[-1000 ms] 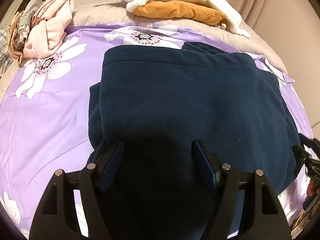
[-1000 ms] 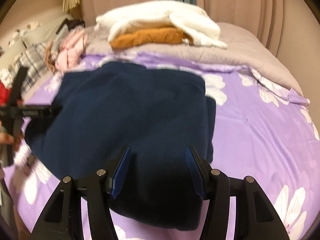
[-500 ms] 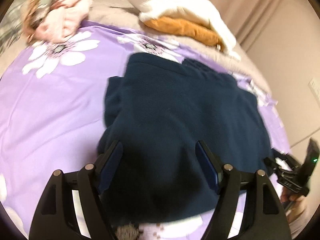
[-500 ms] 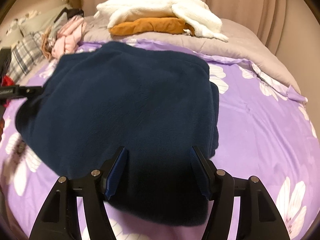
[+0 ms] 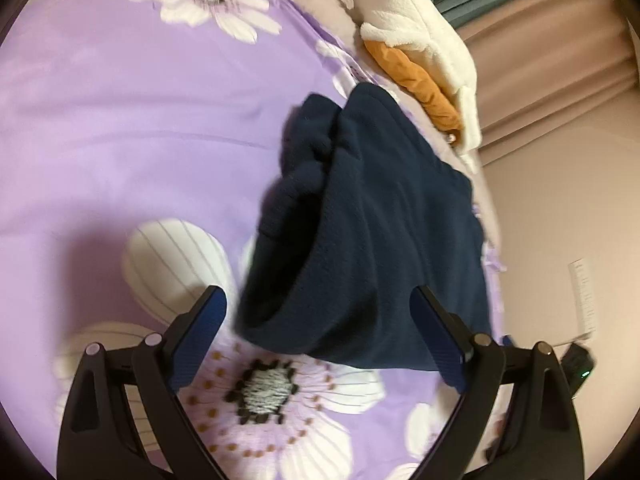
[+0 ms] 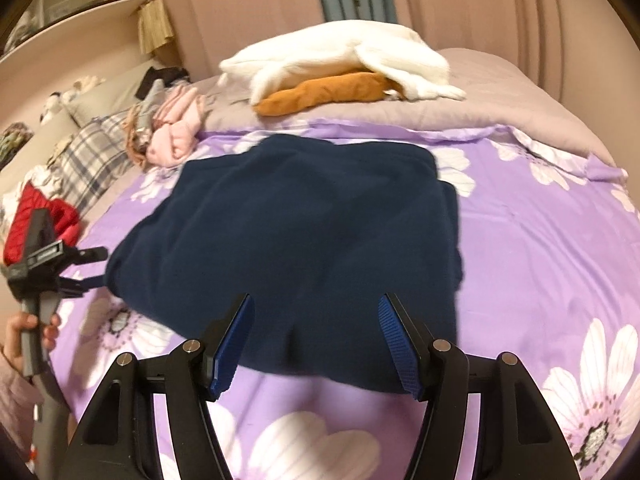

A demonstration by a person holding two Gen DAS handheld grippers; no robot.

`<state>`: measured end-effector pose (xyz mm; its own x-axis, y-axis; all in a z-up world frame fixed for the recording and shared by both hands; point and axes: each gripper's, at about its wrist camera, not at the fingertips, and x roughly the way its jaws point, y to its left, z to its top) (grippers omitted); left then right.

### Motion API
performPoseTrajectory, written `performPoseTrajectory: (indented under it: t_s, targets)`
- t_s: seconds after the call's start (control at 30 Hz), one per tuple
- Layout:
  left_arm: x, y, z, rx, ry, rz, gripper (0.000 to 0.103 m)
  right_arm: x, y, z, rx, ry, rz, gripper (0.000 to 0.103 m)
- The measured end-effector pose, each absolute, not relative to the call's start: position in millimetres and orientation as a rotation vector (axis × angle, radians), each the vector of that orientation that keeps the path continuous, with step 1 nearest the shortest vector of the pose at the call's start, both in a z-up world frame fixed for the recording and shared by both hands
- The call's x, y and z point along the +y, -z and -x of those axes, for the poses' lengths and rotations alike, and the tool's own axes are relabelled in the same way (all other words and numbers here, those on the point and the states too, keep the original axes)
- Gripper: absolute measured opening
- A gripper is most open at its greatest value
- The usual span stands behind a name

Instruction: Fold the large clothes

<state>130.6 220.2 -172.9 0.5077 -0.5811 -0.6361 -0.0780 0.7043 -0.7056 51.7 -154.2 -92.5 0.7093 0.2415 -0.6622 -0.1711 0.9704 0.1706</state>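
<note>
Garment: navy fleece lies folded into a compact block on the bed.
Left gripper: jaws opening, nothing gripped.
Right gripper: jaws parted, empty.
Remaining: likely tidying or stacking.

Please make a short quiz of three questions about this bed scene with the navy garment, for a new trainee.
1. True or false: the navy fleece garment is clamped in the right gripper.
2. Which lies directly under the white plush blanket? A) orange item B) red jacket C) plaid pillow
3. Fill in: the bedcover is purple with white ____.

Key:
1. False; its jaws stand apart around the near edge, gripping nothing. The left gripper jaws are opening, also empty.
2. A, the orange item.
3. Flowers.
</note>
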Motion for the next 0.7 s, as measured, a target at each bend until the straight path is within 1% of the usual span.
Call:
performPoseTrajectory:
  t_s: [0.33,0.43,0.7]
  targets:
    - [219.6,197.4,-156.1,1.063,0.410,0.936,0.095,-126.0,108.8,-65.8,0.776,-0.311,-0.140,0.064]
    - [213.8,196.6,-167.3,1.069,0.427,0.928,0.100,-118.9,109.8,-75.8,0.776,-0.325,-0.150,0.064]
    - [200.0,198.2,-203.2,1.094,0.454,0.895,0.102,-110.4,100.8,-102.1,0.744,-0.340,-0.157,0.064]
